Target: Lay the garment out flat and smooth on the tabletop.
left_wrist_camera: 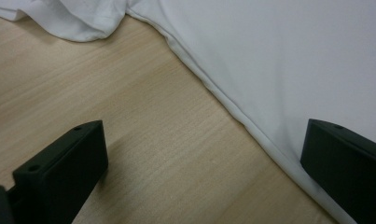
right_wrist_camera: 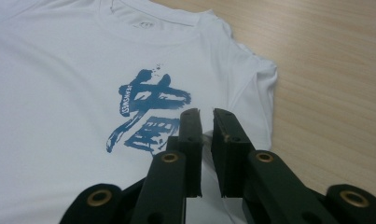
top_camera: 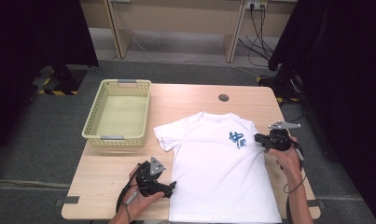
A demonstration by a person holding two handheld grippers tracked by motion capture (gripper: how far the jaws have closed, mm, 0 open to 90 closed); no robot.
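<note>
The shirt (top_camera: 218, 163) lies flat on the counter (top_camera: 106, 172), print up — long axis running near to far, hem at the near edge, collar toward the far side. The left gripper (top_camera: 169, 186) sits low at the shirt's near left hem, jaws spread wide with the seam between them, nothing clamped. The right gripper (top_camera: 259, 139) hovers by the right sleeve, jaws nearly together, holding nothing. Bare wood lies left of the shirt; farther off stands a basket (top_camera: 116, 138).
</note>
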